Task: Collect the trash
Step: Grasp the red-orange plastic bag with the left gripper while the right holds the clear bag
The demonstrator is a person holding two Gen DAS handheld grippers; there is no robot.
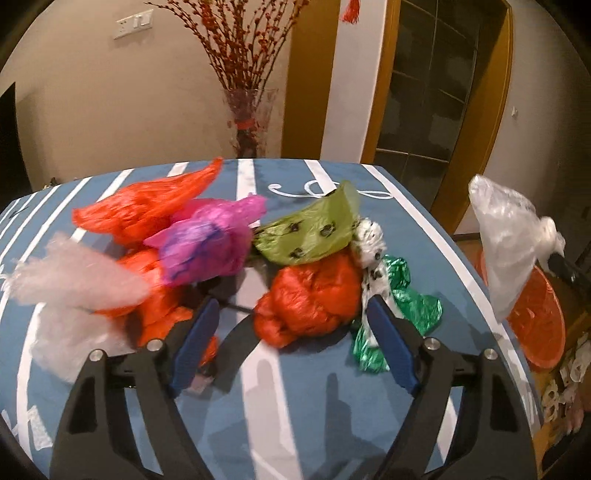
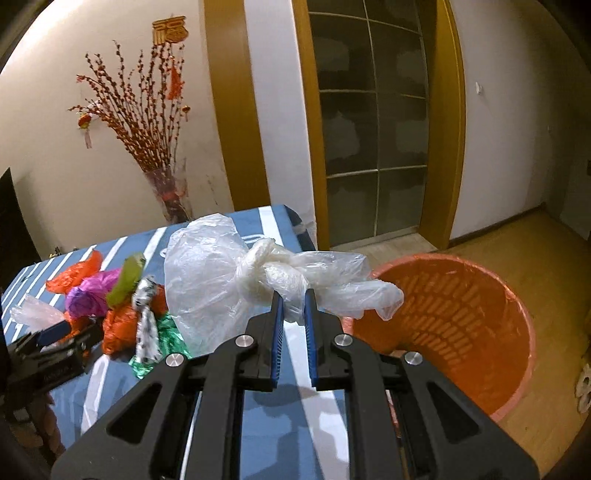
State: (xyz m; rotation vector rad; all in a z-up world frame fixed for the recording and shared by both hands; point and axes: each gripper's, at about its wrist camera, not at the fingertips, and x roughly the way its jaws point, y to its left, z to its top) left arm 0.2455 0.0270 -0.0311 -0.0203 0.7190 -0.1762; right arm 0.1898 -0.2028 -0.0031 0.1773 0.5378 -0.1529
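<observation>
Clear bag heading for the bin

My right gripper [image 2: 293,301] pinches the knotted clear bag [image 2: 229,273] (thin hold); it may slip short of the orange basket [image 2: 480,332]; left gripper [image 1: 291,314] gapes empty.

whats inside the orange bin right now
The orange bin shows only its bare slotted inner wall; no trash is visible in it. Its bottom is hidden behind the near rim and the right tool, which holds a clear bag beside it.

a gold "福" ornament [image 2: 170,29] hangs on the wall [image 2: 55,155].
</observation>
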